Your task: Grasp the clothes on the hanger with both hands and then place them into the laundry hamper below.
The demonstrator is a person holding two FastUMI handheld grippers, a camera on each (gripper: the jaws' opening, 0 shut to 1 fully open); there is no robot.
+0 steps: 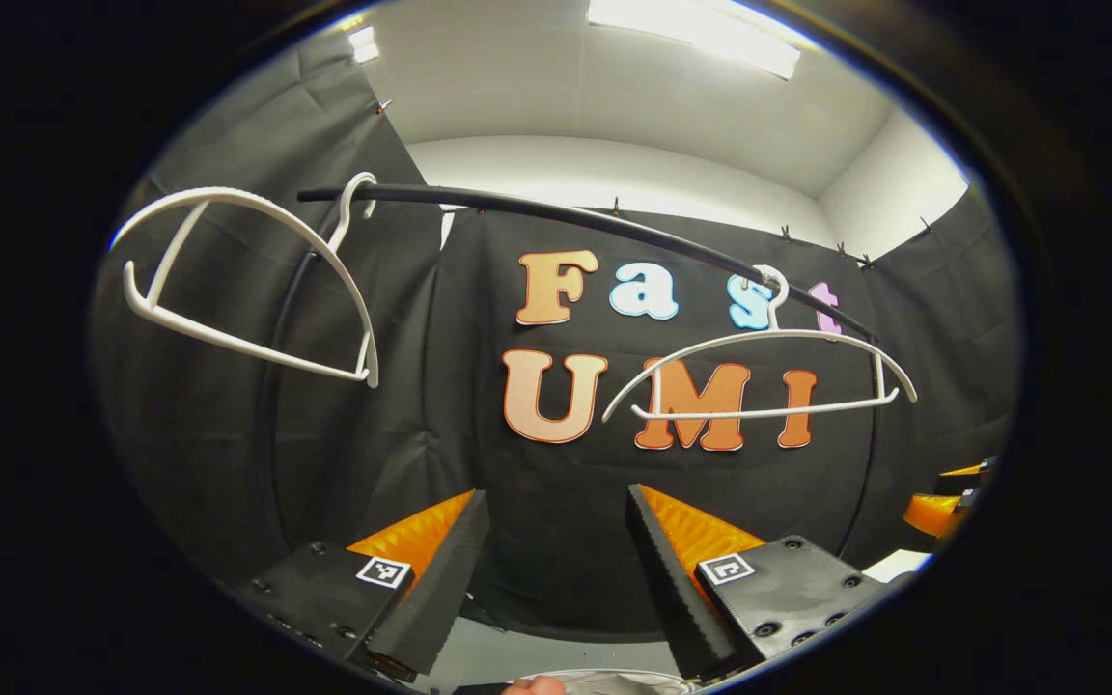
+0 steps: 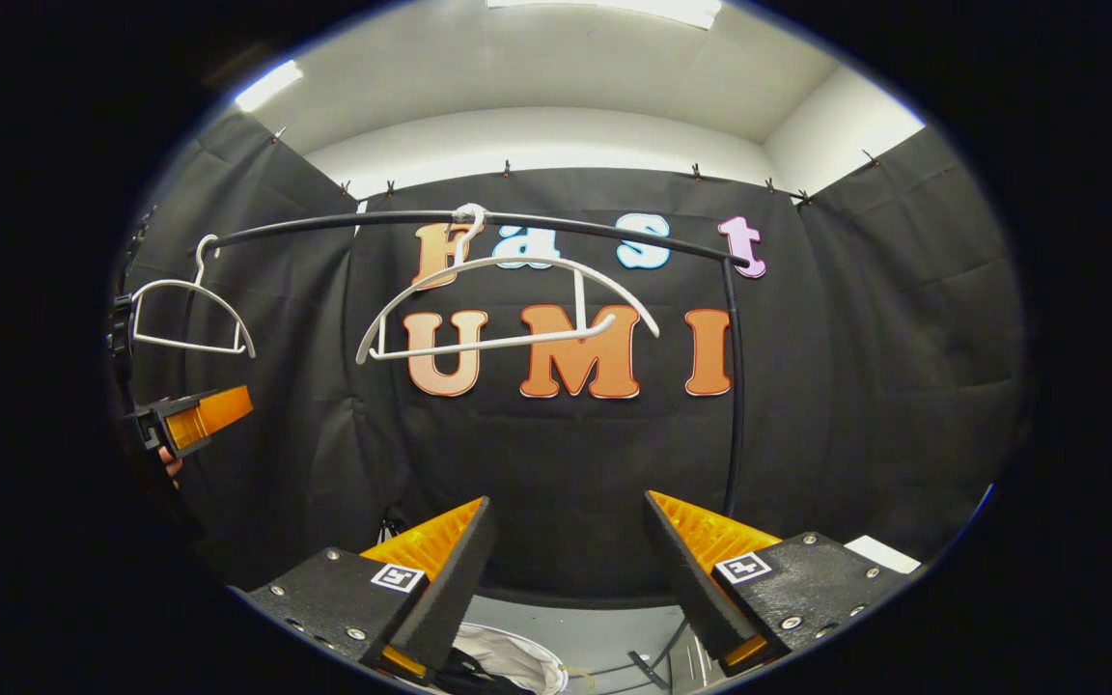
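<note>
While both our claws, left (image 1: 556, 569) and right (image 2: 566, 579), gape wide and hold nothing, two bare hangers (image 2: 508, 309) hang on the rail (image 2: 595, 228) up top; white clothes (image 2: 513, 656) lie bottom center.

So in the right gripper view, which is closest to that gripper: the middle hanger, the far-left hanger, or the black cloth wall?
From the right gripper:
1. Middle hanger, straight ahead on the rail.
2. Far-left hanger, off to the left, at the rail's other end.
3. Black cloth wall, behind both hangers.
</note>
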